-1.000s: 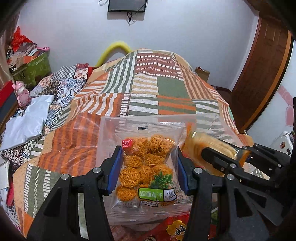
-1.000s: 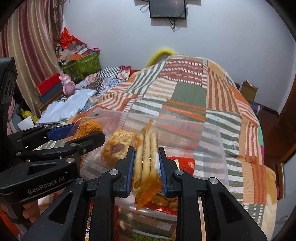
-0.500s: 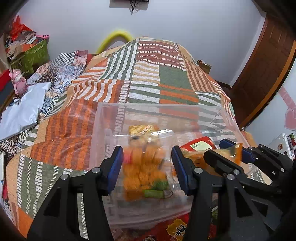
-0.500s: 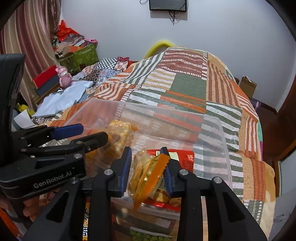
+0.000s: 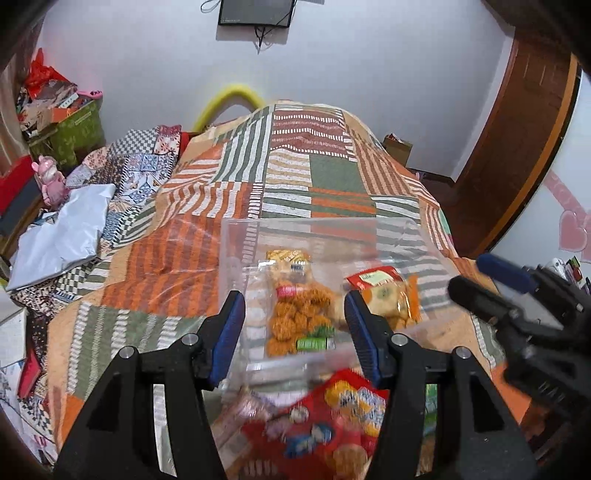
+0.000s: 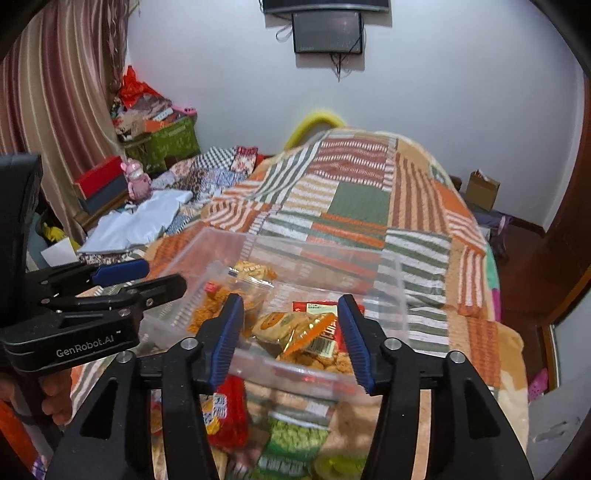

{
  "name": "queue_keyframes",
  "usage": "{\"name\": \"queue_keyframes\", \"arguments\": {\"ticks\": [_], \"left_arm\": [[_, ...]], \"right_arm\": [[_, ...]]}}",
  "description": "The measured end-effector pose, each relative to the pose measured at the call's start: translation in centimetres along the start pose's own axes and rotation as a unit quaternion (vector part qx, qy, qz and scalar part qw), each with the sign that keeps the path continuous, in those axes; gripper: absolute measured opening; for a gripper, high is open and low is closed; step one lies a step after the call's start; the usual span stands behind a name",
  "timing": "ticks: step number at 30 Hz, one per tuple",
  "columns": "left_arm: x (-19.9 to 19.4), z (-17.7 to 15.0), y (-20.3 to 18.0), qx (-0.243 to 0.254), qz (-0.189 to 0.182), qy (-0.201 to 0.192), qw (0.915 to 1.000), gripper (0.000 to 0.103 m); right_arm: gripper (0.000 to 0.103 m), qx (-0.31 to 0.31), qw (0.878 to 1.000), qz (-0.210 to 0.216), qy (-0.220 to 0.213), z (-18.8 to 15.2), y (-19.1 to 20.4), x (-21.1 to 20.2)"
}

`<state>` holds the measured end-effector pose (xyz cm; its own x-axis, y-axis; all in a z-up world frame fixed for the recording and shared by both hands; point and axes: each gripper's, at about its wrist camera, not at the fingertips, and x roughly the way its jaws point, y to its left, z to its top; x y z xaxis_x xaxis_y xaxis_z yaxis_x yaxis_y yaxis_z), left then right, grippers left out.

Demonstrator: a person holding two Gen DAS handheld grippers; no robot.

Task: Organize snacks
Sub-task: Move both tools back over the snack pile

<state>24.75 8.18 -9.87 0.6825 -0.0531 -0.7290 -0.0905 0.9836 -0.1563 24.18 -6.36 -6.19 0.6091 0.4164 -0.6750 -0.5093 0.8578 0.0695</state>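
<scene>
Both the left tongs [image 5: 295, 326] and right tongs [image 6: 290, 332] gape wide, empty, over the clear bin [image 5: 236, 254]. The drop step looks done. Next, reach for the red packet [image 5: 332, 421] just beneath the tongs.

a patchwork-quilted bed [image 5: 325, 177] carries a clear bin [image 5: 236, 266].

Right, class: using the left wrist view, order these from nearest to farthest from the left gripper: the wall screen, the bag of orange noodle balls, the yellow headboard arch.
1. Bag of orange noodle balls: lying in the clear bin, just ahead of the open left gripper.
2. Yellow headboard arch: at the bed's far end, left of centre.
3. Wall screen: high on the back wall, farthest.
</scene>
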Motion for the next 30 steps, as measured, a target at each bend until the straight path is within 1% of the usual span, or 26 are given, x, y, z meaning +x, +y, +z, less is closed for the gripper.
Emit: {"name": "queue_keyframes", "arguments": {"ticks": [2,5,6,9,16,17,18,21,24,30], "left_arm": [[-1.4,-0.8,-0.1,0.002,0.001,-0.005,1.0000,0.062],[-3.2,-2.1,-0.4,0.002,-0.002,-0.008,1.0000,0.064],[-3.8,-2.7,-0.5,0.002,-0.002,-0.007,1.0000,0.065],[-5.0,-4.4,-1.2,0.006,-0.005,-0.002,1.0000,0.068],[-6.6,-8.9,-3.3,0.020,-0.015,0.017,0.9995,0.069],[-6.7,-9.3,-3.6,0.022,-0.017,0.020,0.9994,0.069],[-6.8,-9.9,-4.0,0.025,-0.019,0.023,0.9993,0.069],[-7.0,-11.4,-4.8,0.030,-0.020,0.032,0.9988,0.069],[-6.4,-12.8,-5.3,0.025,-0.027,0.050,0.9981,0.069],[-4.8,-13.9,-6.0,0.013,-0.031,0.077,0.9965,0.069]], "right_arm": [[0.053,-0.002,1.000,-0.001,-0.009,-0.3,0.0,-1.4],[0.056,-0.007,1.000,-0.010,-0.019,-1.2,-0.1,-3.3],[0.059,-0.007,1.000,-0.012,-0.021,-1.6,-0.3,-3.8],[0.062,-0.007,0.999,-0.023,-0.026,-3.1,-0.6,-5.4],[0.062,-0.004,0.999,-0.042,-0.012,-6.7,-1.2,-7.3],[0.062,-0.003,0.999,-0.044,-0.005,-7.9,-1.3,-7.6],[0.062,-0.003,0.999,-0.044,-0.005,-7.9,-1.3,-7.6],[0.062,0.005,0.999,-0.043,0.014,-10.1,-1.8,-7.8],[0.062,0.012,0.999,-0.040,0.022,-11.2,-2.1,-7.9],[0.062,0.023,0.998,-0.032,0.044,-13.7,-3.1,-7.8]]}}
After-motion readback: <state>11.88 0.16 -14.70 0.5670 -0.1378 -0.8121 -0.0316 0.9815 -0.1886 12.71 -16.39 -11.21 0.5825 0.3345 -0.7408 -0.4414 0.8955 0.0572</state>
